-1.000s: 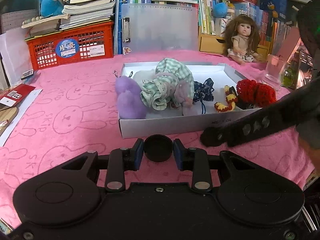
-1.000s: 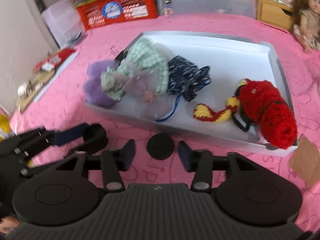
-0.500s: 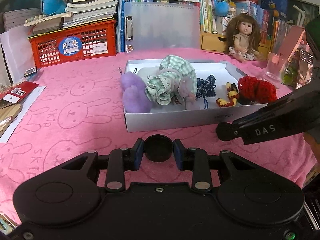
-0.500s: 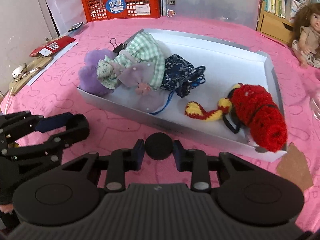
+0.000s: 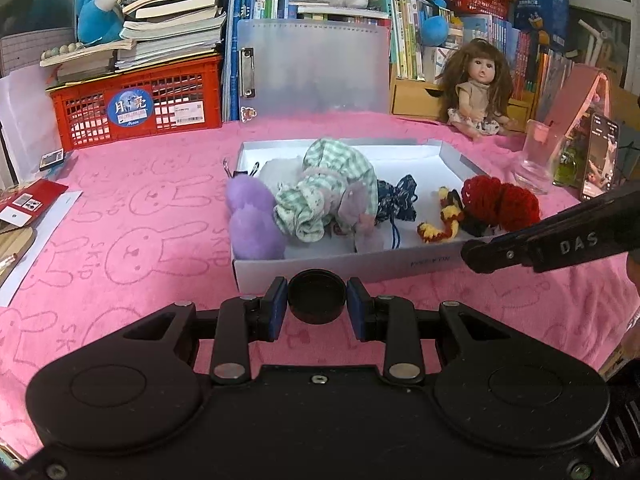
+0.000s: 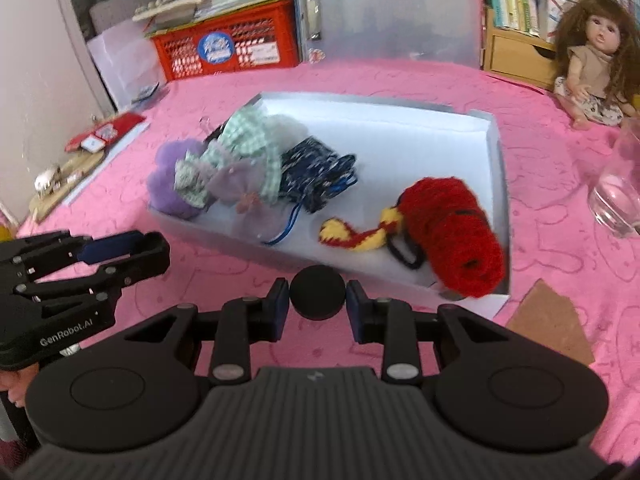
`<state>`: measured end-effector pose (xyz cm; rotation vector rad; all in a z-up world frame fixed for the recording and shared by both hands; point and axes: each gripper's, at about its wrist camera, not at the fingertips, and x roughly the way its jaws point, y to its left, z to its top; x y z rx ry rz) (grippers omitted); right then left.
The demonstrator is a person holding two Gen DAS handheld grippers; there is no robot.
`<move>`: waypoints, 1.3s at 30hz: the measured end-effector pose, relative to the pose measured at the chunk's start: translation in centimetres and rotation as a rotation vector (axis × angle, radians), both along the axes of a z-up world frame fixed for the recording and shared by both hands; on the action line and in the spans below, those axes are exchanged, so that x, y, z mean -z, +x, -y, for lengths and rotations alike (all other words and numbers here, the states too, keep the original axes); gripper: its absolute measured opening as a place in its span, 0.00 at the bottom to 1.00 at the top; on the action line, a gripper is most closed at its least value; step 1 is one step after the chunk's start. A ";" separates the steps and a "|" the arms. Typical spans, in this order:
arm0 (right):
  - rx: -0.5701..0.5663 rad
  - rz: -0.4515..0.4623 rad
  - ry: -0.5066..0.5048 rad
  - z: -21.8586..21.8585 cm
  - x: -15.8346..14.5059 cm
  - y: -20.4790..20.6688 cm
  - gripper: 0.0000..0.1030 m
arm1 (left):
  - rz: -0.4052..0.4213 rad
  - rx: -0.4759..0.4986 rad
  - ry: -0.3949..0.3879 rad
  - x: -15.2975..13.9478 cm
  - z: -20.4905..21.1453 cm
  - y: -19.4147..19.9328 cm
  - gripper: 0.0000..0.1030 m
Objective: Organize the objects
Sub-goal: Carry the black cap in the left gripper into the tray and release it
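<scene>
Box [image 5: 352, 268]: white shallow cardboard tray on the pink cloth, just ahead of both my grippers; every place below is told from it.
Purple plush [image 5: 250, 220]: at the box's left end, bulging over the wall; soft, light, best pinched through its middle.
Checked cloth bundle [image 5: 328, 196]: left of centre in the box, leaning on the plush; limp, so I'd take a thick fold on top.
Navy pouch [image 6: 316, 176]: centre, tucked against the bundle, cord trailing; the cord may snag.
Red knit piece [image 6: 456, 236]: right end of the box, a yellow-striped tail pointing toward centre; squashy, grab the fat roll.
Left gripper [image 5: 317, 307]: before the box's near wall, fingers apart, holding nothing.
Right gripper [image 6: 317, 307]: before the near wall, fingers apart, empty.
</scene>
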<state>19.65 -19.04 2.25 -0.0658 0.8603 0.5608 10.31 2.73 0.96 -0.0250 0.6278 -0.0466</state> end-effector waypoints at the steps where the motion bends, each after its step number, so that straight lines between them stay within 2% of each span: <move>1: 0.004 -0.004 0.014 0.3 -0.2 0.1 0.34 | 0.002 0.001 -0.002 -0.1 0.1 0.2 0.30; 7: 0.030 0.017 0.064 1.8 -1.3 0.6 0.34 | 0.022 0.001 -0.017 -1.0 0.4 1.2 0.30; 15: 0.109 -0.017 0.103 3.8 -1.1 2.0 0.34 | 0.033 0.004 -0.042 -1.6 0.7 2.7 0.30; 24: 0.192 -0.054 0.137 6.0 -0.6 4.2 0.34 | -0.017 -0.010 -0.091 -0.6 0.5 5.5 0.30; 28: 0.181 -0.049 0.114 5.6 -0.3 4.6 0.34 | -0.037 -0.028 -0.117 0.1 0.4 6.8 0.30; 35: 0.177 -0.054 0.088 4.8 0.1 5.8 0.34 | -0.050 -0.043 -0.091 1.2 1.4 9.1 0.30; 39: 0.186 -0.042 0.073 4.2 0.2 6.9 0.34 | -0.067 -0.087 -0.088 1.9 1.6 11.1 0.30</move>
